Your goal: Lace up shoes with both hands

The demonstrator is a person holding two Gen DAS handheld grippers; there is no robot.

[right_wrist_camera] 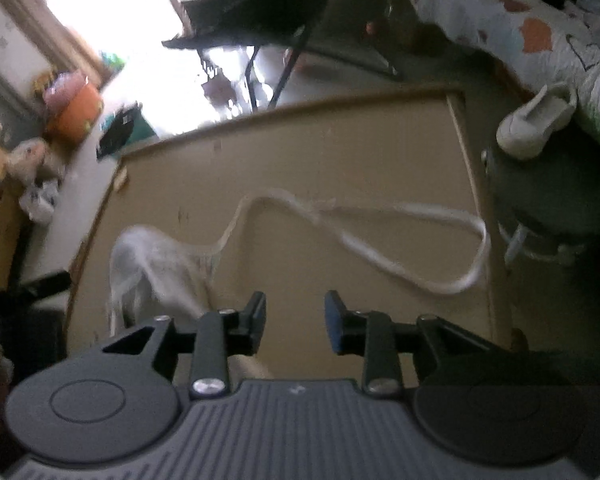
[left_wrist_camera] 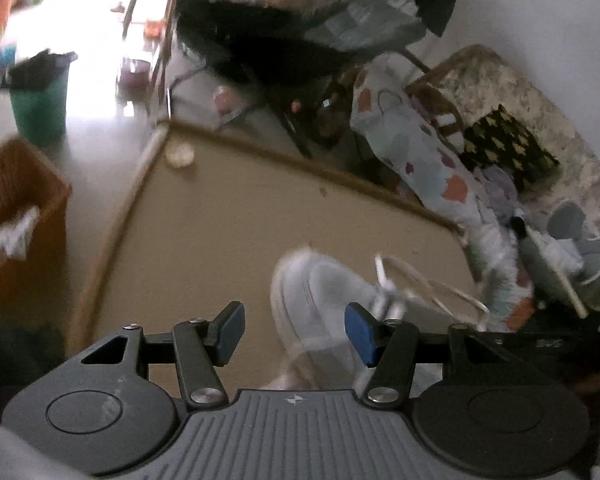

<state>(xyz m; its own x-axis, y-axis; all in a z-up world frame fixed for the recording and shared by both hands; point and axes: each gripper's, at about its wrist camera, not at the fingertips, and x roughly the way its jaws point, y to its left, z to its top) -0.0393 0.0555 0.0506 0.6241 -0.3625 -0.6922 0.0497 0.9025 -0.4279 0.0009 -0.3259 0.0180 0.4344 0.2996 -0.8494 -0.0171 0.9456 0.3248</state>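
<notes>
Lacing looks to be under way, though blur hides how far. On the tan, wood-edged tabletop (left_wrist_camera: 228, 216) stands a white low-top sneaker (left_wrist_camera: 320, 300), toe pointing away from the left camera. Its flat white shoelace (right_wrist_camera: 440, 248) runs out from the eyelet area and trails across the board in a long loose loop, with a stiff tip sticking up near the tongue in the left view. Whether the lace passes through every eyelet cannot be made out.

Left gripper (left_wrist_camera: 294, 332), black with blue pads, hangs over the sneaker with its jaws spread wide, grasping nothing; its right pad sits just beside the lace bundle. Right gripper (right_wrist_camera: 295, 322) is likewise released, empty, hovering above bare board between the sneaker and the loop.

A second white shoe (right_wrist_camera: 536, 124) rests on a dark round stool (right_wrist_camera: 552, 200) off the table's edge.

My judgement: both claws are between grasps. Any further threading or tightening would need each to pinch a lace strand near its free end while the sneaker stays steady.
</notes>
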